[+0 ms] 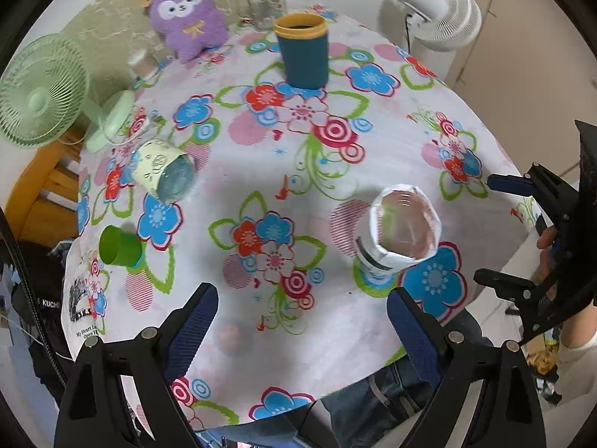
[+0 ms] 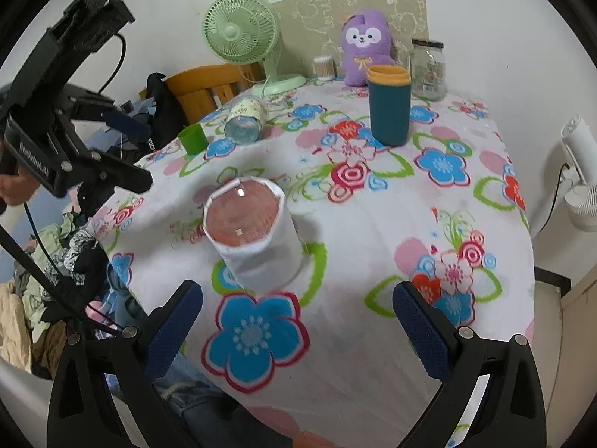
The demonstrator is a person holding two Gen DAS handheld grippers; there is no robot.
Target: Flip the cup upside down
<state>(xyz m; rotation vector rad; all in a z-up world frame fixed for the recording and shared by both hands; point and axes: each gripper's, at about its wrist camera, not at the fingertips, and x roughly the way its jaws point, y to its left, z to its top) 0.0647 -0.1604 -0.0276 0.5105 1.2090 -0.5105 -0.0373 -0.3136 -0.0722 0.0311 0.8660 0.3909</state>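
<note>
White paper-wrapped cup [image 2: 253,235] stands near the desk's [image 2: 373,231] near edge; the top face looks closed and glossy, so it likely already sits upside down. Right gripper [image 2: 298,332] and left gripper [image 1: 302,332] hover nearby, fingers spread, empty.

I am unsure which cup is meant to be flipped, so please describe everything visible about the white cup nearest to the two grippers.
The white cup looks like clear glass or plastic wrapped in white paper with a crumpled top edge. It stands on the flowered tablecloth, open mouth upward, and appears empty. In the left wrist view a dark printed band shows low on its side. Nothing else touches it; the left gripper and right gripper are both open, short of it.
</note>
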